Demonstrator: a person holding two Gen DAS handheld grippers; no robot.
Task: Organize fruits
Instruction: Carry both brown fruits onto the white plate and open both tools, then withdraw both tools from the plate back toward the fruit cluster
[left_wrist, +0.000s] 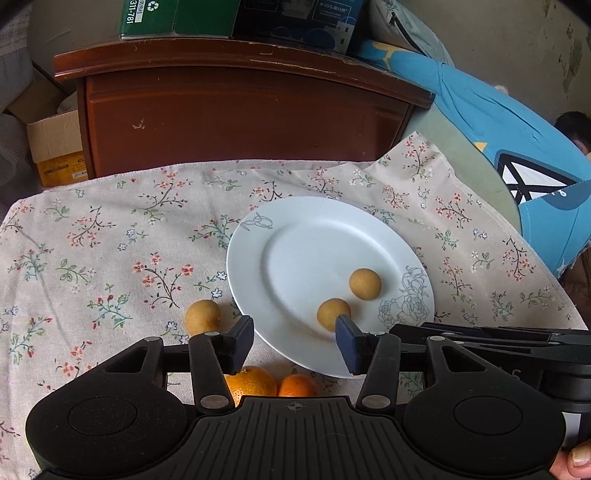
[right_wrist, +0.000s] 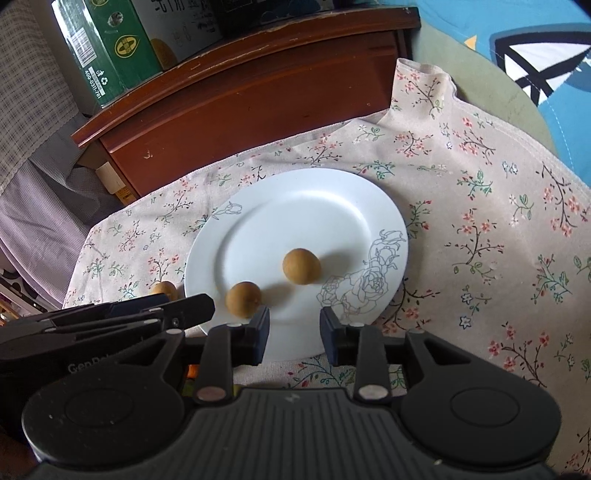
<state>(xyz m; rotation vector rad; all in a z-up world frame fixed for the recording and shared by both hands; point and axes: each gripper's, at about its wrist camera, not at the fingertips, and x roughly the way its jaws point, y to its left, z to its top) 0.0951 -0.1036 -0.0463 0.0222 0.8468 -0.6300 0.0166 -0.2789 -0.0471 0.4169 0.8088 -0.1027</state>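
The left gripper (left_wrist: 295, 341) is wide open and holds nothing. Just past its fingers sits a white plate (left_wrist: 295, 236) on the flowery cloth (left_wrist: 92, 240). Two small brown fruits lie on the plate: one (left_wrist: 331, 312) right by the gripper's right finger, one (left_wrist: 365, 283) a bit farther off. A third brown fruit (left_wrist: 202, 316) lies on the cloth beside the left finger. Two oranges (left_wrist: 251, 384) peek out under the gripper. The right gripper (right_wrist: 294, 334) is open too, empty, above the plate's near edge.
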